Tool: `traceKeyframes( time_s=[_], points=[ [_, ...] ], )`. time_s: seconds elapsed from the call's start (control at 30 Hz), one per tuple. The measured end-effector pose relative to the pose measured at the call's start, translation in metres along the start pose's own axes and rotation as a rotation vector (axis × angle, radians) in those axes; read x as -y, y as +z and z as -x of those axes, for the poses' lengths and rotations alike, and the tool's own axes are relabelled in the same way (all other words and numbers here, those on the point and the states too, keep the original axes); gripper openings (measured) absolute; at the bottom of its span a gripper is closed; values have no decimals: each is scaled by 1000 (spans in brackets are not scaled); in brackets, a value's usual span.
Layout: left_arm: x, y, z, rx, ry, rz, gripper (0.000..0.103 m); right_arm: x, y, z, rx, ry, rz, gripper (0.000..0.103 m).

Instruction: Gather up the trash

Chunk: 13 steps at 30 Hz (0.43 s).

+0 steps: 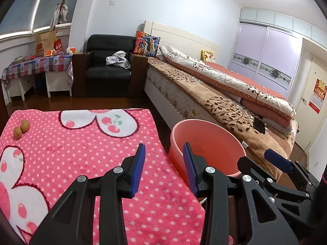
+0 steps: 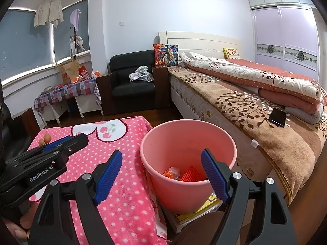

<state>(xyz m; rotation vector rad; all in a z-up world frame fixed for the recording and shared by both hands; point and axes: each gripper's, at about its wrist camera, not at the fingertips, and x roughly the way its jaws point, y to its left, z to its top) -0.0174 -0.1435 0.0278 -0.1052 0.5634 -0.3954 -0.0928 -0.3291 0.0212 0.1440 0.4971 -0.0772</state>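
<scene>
Down inside the round pink plastic bucket [image 2: 185, 175] lay the collected trash: a crumpled orange-and-clear wrapper [image 2: 172, 173] touching a piece of red foam netting [image 2: 192, 174], both resting on the bucket's bottom. The bucket stood on a stack of yellow-and-white books [image 2: 201, 208], just beside the right edge of the pink polka-dot fleece blanket with cherry hearts [image 2: 122, 200] that covered a low table. Near the blanket's far left corner sat two small brown round fruits [image 1: 21, 128], touching each other (what kind of fruit, I could not tell).

The right gripper [image 2: 162, 175] hung over the bucket's near rim with its blue ribbed pads spread wide, one above the blanket and the other over the bucket's mouth, nothing between them. The left gripper [image 1: 164, 168] hovered above the blanket's right edge, its pads likewise apart and empty, its right pad in front of the bucket's side. A fingertip [image 2: 18, 227] showed at the lower left of the right wrist view, under the left gripper's body.

Beyond the bucket ran a bed with a brown leaf-patterned cover [image 2: 255, 118], a folded quilt on top and a dark phone [image 2: 277, 117] lying beside it. Farther back stood a black armchair [image 2: 130, 81] with a crumpled cloth on its seat.
</scene>
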Motion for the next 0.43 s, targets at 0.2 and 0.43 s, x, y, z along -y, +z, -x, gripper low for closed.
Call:
traceKeyframes(
  time_s=[0.2, 0.43],
  points=[
    [-4, 0, -3, -15, 20, 7, 39, -1, -2, -5, -11, 2, 6, 78],
    [-25, -1, -9, -39, 69, 54, 39, -11, -1, -12, -23, 29, 33, 78]
  ],
)
